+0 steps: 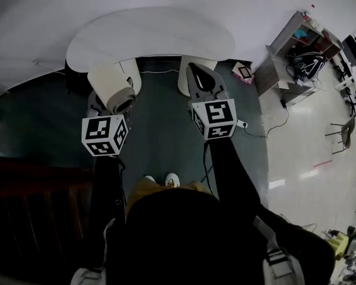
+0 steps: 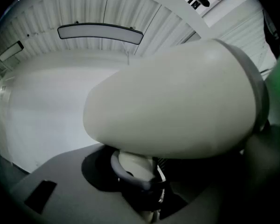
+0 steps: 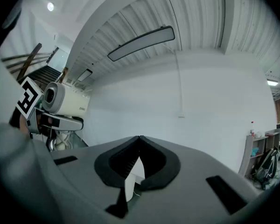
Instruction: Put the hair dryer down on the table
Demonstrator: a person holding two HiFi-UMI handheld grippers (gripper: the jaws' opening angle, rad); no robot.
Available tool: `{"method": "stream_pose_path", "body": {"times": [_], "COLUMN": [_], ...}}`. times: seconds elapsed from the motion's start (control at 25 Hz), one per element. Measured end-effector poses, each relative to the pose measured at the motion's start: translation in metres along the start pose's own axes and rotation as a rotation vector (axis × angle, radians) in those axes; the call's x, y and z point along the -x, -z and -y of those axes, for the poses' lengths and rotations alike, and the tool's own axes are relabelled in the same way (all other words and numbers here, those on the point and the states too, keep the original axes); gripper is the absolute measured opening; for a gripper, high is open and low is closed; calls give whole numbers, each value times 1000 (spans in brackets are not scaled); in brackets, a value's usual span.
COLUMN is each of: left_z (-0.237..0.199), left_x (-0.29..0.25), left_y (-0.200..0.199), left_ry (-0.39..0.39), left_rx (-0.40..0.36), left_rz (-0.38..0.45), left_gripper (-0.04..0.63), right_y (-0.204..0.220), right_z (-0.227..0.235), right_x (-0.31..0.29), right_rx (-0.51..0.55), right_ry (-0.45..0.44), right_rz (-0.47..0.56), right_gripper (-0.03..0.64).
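Note:
A cream-white hair dryer [image 1: 111, 85] hangs in the air just in front of the white rounded table [image 1: 154, 37], its dark mouth turned toward me. My left gripper [image 1: 108, 103] is shut on its handle. In the left gripper view the dryer's body [image 2: 177, 101] fills the frame, and the handle [image 2: 135, 166] sits between the jaws of the left gripper [image 2: 137, 174]. My right gripper [image 1: 202, 79] hovers to the dryer's right, shut with nothing in it. The right gripper view shows its jaws [image 3: 139, 146] meeting at the tip, with the dryer [image 3: 65, 99] off to the left.
Under the table lies a dark green floor, with the table's white legs [image 1: 193, 70] behind the grippers. A small framed object [image 1: 244, 71] and a power strip [image 1: 241, 124] lie on the floor at the right. A cluttered shelf unit [image 1: 296, 49] stands further right. A dark stair lies at the left.

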State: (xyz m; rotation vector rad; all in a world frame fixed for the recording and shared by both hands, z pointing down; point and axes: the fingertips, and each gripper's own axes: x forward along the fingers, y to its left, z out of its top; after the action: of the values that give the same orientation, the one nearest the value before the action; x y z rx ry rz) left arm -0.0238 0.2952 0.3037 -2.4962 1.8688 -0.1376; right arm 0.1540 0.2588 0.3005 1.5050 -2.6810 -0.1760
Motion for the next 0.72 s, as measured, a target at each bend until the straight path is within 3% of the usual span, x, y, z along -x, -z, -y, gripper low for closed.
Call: {"method": "stream_pose_path", "body": {"times": [0.72], "left_z": [0], "left_x": [3], "left_y": [2], "left_ry": [-9], "left_rx": [2], "left_rz": [-6], "left_gripper": [218], "right_y": [9], "right_z": [-9], "right_x": [1], "right_rx": [-9], "right_ry": [-57], "right_rz": [-15], "right_gripper": [26]}}
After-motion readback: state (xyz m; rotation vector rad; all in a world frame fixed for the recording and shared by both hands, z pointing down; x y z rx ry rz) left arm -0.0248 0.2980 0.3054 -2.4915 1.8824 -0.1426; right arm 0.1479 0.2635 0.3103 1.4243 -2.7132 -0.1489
